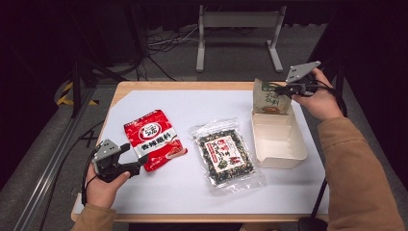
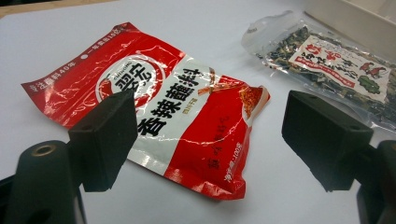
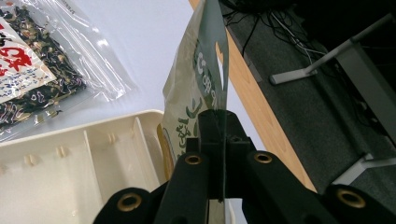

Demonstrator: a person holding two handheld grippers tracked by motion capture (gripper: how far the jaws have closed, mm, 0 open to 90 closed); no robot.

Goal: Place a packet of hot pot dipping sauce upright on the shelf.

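My right gripper (image 1: 288,90) is shut on the top edge of a green-and-beige snack packet (image 1: 270,98), which hangs upright over the far end of a cream plastic tray (image 1: 280,155). In the right gripper view the packet (image 3: 198,79) rises edge-on from the closed jaws, just above the tray's far wall (image 3: 93,126). My left gripper (image 1: 139,162) rests open at the near left, its jaws pointing at a red seasoning packet (image 1: 153,138) lying flat. The left gripper view shows that red packet (image 2: 187,116) between and beyond the two spread pads, untouched.
A clear bag of dark seaweed mix (image 1: 225,155) lies flat between the red packet and the tray. A white sheet (image 1: 192,192) covers the wooden table (image 1: 183,85). Beyond the table's far edge stands a grey metal frame (image 1: 239,29) amid floor cables.
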